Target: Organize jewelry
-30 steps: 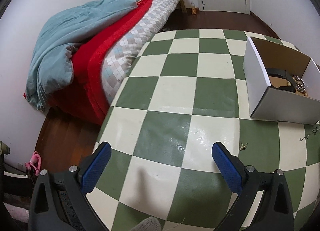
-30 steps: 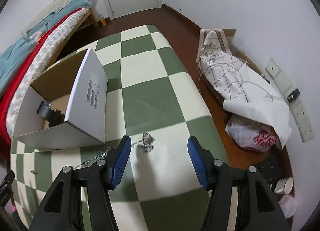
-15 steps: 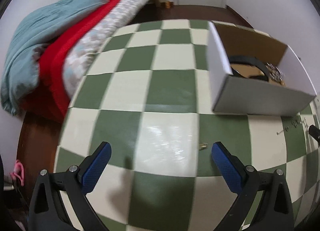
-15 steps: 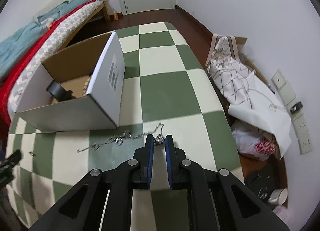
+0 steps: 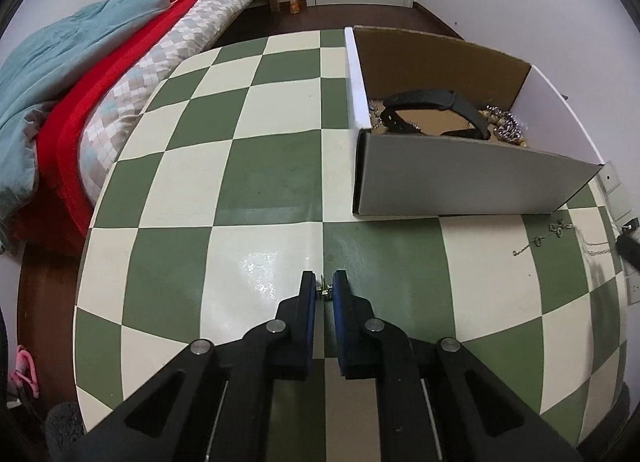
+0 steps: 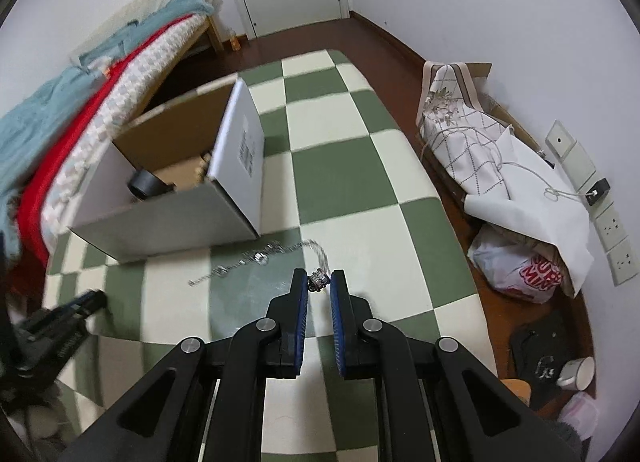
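Observation:
My left gripper (image 5: pixel 324 290) is shut on a small gold earring (image 5: pixel 323 292) low over the checkered table (image 5: pixel 240 181). My right gripper (image 6: pixel 319 282) is shut on the beaded end (image 6: pixel 318 280) of a silver chain (image 6: pixel 256 258); the rest of the chain trails on the table toward the box. It also shows in the left wrist view (image 5: pixel 556 232). The open cardboard box (image 5: pixel 460 177) holds a black band (image 5: pixel 436 101) and other jewelry (image 5: pixel 506 125). The box also shows in the right wrist view (image 6: pixel 180 197).
A bed with blue, red and patterned blankets (image 5: pixel 100 61) runs along the table's left side. Bags and cloth (image 6: pixel 500 181) lie on the floor to the right of the table. The left gripper shows at the right wrist view's left edge (image 6: pixel 60 322).
My left gripper moved right over the earring and shut on it. My right gripper, shut on the chain's end half a second ago, has lifted it slightly, and the view shifted.

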Demonstrator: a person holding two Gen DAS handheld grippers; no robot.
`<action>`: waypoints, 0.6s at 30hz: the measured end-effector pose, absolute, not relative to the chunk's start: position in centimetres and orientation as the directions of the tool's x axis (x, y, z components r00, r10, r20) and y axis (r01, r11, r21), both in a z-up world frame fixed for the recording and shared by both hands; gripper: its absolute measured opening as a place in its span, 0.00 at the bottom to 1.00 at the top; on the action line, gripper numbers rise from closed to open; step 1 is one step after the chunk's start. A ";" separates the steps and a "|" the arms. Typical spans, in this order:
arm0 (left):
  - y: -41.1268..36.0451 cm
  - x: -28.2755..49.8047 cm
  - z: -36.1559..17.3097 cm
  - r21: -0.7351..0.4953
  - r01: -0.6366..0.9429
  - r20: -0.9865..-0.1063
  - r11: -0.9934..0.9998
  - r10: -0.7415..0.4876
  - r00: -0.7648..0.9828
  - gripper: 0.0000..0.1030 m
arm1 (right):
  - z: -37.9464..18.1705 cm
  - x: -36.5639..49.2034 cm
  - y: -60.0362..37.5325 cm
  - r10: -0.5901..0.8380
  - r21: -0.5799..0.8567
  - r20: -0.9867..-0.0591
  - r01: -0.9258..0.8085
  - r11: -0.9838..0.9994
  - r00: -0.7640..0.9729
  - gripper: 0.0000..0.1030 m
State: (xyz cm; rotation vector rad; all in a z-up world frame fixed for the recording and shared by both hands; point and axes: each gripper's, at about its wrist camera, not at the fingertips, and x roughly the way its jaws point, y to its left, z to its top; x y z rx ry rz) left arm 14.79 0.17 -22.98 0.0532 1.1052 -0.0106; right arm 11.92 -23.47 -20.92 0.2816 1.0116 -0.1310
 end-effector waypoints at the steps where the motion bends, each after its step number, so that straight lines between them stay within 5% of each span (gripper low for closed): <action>1: 0.2 14.6 -22.7 0.028 0.035 -0.892 0.999 0.009 0.453 0.06 | -20.4 11.8 -23.6 0.029 0.183 -0.843 0.237 0.954 0.537 0.12; 18: 0.0 15.3 -12.5 -0.108 0.102 -0.825 0.989 -0.146 0.546 0.06 | -9.7 12.0 -23.4 0.127 0.279 -0.739 0.129 0.952 0.662 0.12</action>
